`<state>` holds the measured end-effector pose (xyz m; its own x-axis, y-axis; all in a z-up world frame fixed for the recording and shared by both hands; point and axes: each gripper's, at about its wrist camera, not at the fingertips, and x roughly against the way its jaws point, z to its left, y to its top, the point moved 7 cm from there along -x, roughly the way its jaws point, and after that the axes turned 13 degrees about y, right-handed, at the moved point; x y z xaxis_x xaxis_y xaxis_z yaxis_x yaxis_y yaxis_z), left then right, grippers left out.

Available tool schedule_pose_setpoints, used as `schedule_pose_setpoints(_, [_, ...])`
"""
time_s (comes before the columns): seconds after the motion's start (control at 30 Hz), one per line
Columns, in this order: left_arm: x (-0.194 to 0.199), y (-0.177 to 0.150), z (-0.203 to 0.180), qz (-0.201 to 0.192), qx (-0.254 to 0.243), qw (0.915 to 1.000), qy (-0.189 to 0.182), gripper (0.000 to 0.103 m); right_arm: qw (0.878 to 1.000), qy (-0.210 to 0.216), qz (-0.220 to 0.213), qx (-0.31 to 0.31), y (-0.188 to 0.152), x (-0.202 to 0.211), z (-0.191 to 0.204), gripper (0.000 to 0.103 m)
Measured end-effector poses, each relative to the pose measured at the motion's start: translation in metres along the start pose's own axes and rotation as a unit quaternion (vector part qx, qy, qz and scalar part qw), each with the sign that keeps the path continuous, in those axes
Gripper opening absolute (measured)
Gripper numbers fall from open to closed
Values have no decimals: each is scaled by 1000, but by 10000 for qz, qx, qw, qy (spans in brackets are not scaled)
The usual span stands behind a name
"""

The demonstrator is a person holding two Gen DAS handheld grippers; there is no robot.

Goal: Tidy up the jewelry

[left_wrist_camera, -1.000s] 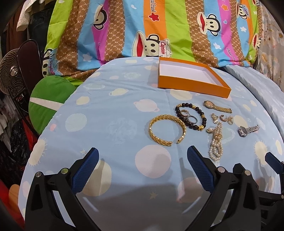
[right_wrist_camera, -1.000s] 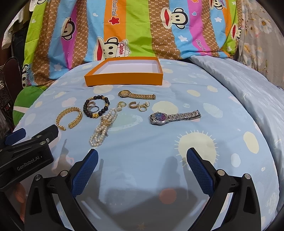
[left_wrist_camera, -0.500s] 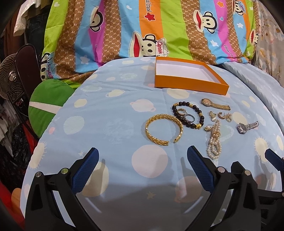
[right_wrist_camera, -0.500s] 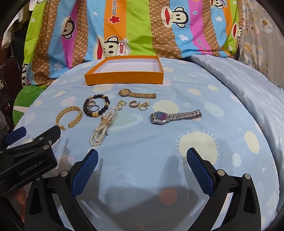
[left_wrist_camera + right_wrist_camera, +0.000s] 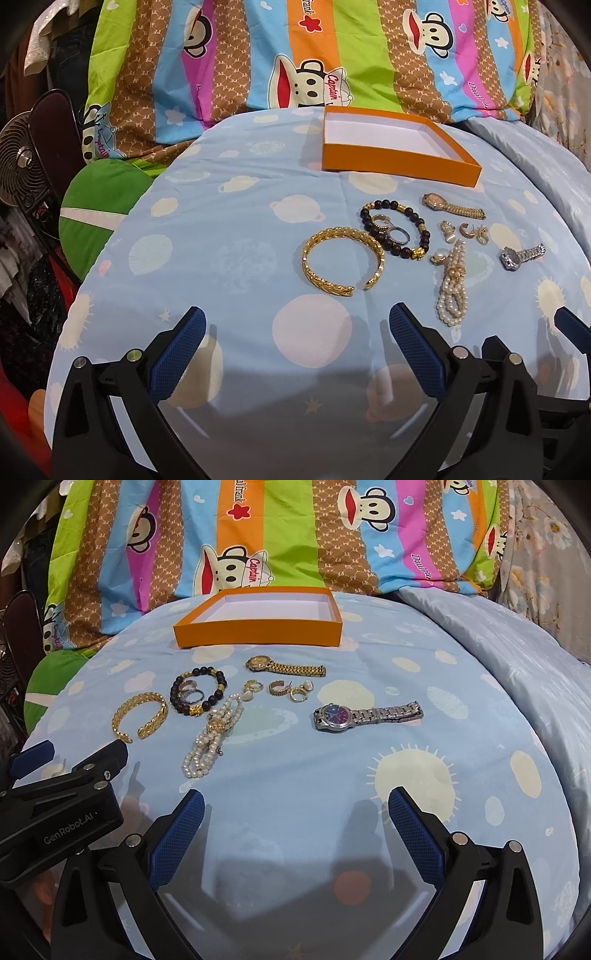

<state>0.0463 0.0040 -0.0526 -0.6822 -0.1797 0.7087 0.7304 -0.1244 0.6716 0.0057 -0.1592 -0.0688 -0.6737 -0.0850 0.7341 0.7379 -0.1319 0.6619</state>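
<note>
An empty orange box [image 5: 399,162] [image 5: 258,629] with a white inside sits at the far side of the blue sheet. In front of it lie a gold bangle [image 5: 341,263] [image 5: 140,716], a black bead bracelet [image 5: 393,229] [image 5: 199,696] with rings inside it, a pearl strand [image 5: 452,291] [image 5: 212,738], a gold watch [image 5: 452,206] [image 5: 286,667], small earrings [image 5: 465,232] [image 5: 291,690] and a silver watch [image 5: 521,254] [image 5: 365,714]. My left gripper [image 5: 297,332] is open, just short of the bangle. My right gripper [image 5: 295,812] is open, nearer than the silver watch.
A striped cartoon blanket [image 5: 332,55] rises behind the box. At the left edge sit a green cushion [image 5: 96,206] and a fan [image 5: 18,162]. A pale quilt [image 5: 517,657] slopes off at the right. The left gripper's body [image 5: 59,805] shows in the right wrist view.
Both grippers have drifted slightly; the jewelry sits a little higher and further left in the left wrist view. Nothing was picked up or moved.
</note>
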Motion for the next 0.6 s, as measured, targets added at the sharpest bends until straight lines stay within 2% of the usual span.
schedule_pose_setpoints(0.23, [0,-11,0,191,-170,9997,54,97,9985,354,414,89,-12,-7,11,98])
schedule_pose_setpoints(0.37, [1,-10,0,137,-175,9998,1,97,9991,284,284,144,-11,-3,12,98])
schedule_pose_setpoints(0.5, [-4,-13,2,290,-83,9994,-187,97,9996,120,242,100,-11,-1,11,98])
schedule_pose_setpoints(0.6, [-5,-16,3,374,-56,9988,-315,97,9996,145,246,47,-14,1,10,98])
